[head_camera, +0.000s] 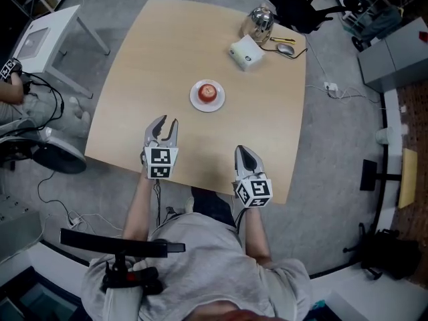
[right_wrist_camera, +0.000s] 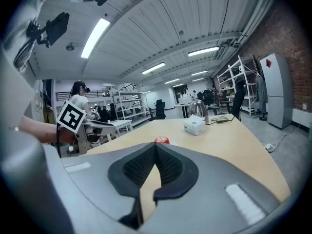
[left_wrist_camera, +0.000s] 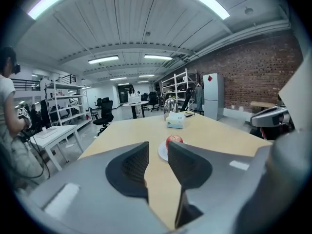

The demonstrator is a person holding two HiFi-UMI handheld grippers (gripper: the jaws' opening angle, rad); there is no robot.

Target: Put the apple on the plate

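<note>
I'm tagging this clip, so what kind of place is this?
Probably a lab or workshop in an industrial loft: a red brick wall, white metal shelving racks and a black swivel office chair.

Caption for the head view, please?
Apple on the white plate, centre of the table; left tool open and empty, right tool shut, both near its front edge.

Far corner of the pale wooden desk [head_camera: 134,79]: a white squarish box [head_camera: 246,52], a shiny silver kettle [head_camera: 259,23] just behind it, a grey mouse [head_camera: 285,49] beside them.
</note>
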